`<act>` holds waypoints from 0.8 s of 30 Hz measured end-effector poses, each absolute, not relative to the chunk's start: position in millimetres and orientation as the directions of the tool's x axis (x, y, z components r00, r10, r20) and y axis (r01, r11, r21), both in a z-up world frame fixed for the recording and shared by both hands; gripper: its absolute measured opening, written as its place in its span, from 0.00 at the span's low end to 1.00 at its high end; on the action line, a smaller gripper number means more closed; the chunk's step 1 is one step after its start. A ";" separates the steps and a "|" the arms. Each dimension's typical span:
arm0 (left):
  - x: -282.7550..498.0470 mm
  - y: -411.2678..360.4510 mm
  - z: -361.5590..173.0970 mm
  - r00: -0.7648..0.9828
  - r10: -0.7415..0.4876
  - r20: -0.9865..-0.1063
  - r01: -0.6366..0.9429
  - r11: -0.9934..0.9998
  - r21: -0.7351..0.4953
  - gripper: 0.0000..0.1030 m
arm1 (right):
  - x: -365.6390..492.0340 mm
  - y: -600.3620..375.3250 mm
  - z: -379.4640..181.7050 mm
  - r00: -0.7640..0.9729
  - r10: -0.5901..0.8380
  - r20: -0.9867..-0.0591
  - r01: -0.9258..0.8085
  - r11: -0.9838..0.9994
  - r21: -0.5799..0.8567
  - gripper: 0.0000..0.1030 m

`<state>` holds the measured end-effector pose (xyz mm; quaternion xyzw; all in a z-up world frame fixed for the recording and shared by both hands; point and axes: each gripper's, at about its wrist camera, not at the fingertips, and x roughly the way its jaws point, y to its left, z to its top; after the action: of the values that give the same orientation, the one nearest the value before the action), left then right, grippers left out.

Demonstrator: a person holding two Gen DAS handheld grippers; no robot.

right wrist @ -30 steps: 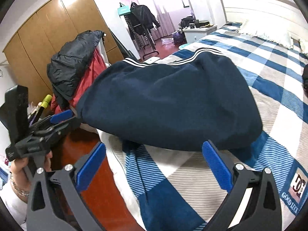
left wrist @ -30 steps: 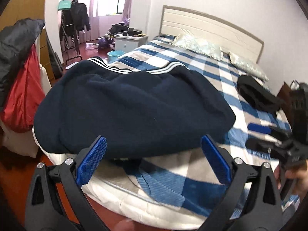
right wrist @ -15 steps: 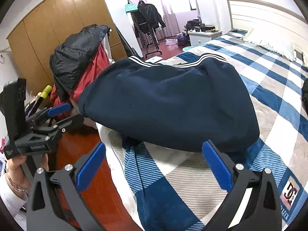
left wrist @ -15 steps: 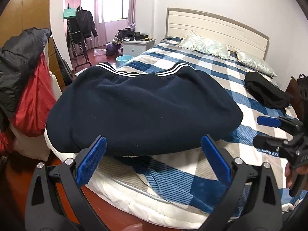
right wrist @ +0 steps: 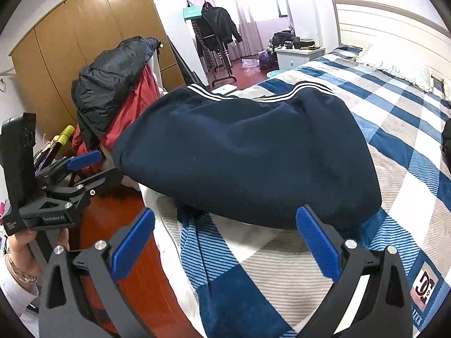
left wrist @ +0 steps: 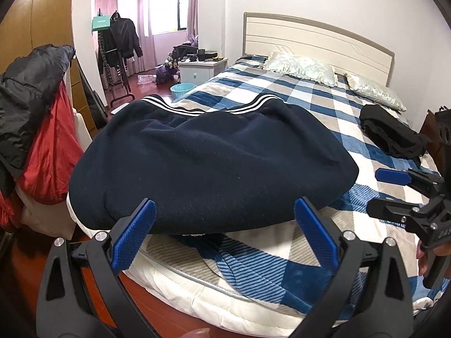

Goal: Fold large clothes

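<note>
A large navy garment with white stripes along its far edge lies folded in a mound on the bed's near corner; it also shows in the right wrist view. My left gripper is open and empty, held just short of the garment's near edge. My right gripper is open and empty, also just short of that edge. The right gripper shows at the right of the left wrist view. The left gripper shows at the left of the right wrist view.
The bed has a blue, white and beige checked blanket, two pillows and a black garment. Black and red jackets hang at the left. A wooden wardrobe, nightstand and clothes rack stand beyond.
Both grippers have drawn back and risen a little from the navy garment, so more of the room shows. Both stay open. The garment has not moved.
</note>
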<state>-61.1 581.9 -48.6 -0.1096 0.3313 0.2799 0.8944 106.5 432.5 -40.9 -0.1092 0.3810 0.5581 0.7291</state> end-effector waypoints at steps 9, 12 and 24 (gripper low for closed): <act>-60.2 578.6 -45.4 0.628 0.436 -0.644 -0.573 0.819 -0.004 0.94 | 108.4 430.8 -38.6 0.107 0.732 -0.672 -0.900 0.359 0.248 0.95; -59.4 578.3 -43.7 0.630 0.437 -0.643 -0.575 0.818 -0.007 0.94 | 109.2 429.7 -35.6 0.113 0.741 -0.661 -0.902 0.356 0.245 0.95; -58.9 572.8 -36.5 0.632 0.450 -0.630 -0.576 0.817 0.006 0.94 | 109.4 429.2 -28.6 0.119 0.752 -0.648 -0.905 0.351 0.241 0.95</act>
<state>-58.9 572.8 -36.5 -0.0982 0.3196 0.2858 0.8981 109.4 429.2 -28.6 -0.1071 0.3569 0.5595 0.7403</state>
